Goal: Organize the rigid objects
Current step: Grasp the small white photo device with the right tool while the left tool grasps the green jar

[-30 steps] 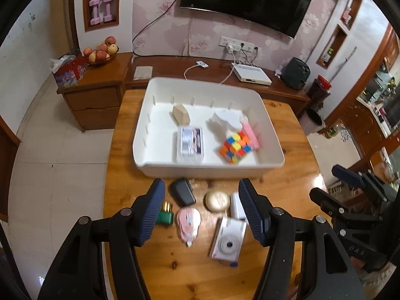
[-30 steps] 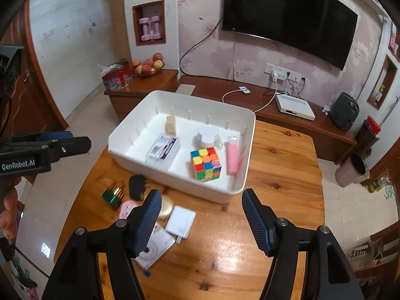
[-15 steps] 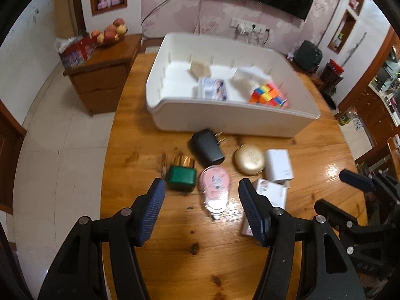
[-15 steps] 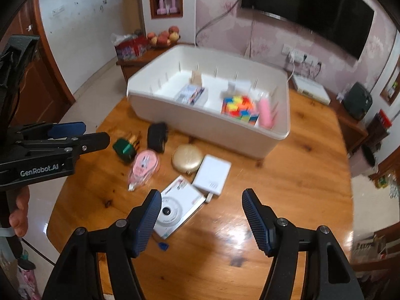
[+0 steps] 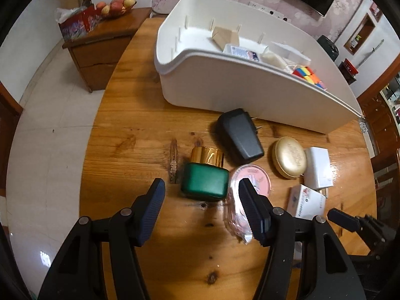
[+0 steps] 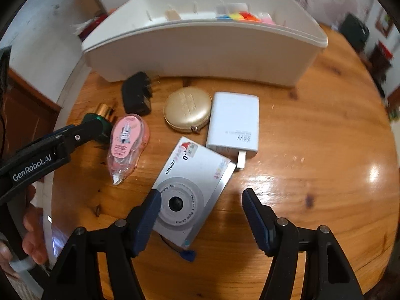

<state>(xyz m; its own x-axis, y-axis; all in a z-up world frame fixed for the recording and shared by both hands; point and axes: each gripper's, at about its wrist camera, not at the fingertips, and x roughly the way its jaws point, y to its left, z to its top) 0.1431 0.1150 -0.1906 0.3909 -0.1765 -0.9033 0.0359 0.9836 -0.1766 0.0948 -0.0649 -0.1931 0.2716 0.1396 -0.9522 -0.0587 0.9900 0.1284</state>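
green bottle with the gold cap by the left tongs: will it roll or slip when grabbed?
The green bottle lies on its side on the table. Its body looks flat-sided, so rolling seems unlikely. Its glossy surface and gold cap may be slippery. It probably is glass, heavy for its size. The open left tongs look wide enough.

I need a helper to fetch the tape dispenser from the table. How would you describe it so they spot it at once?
Start at the big white bin on the round wooden table; loose items lie in front of it. The tape dispenser lies between the green bottle and the silver toy camera. It is the only pink, teardrop-shaped item there.
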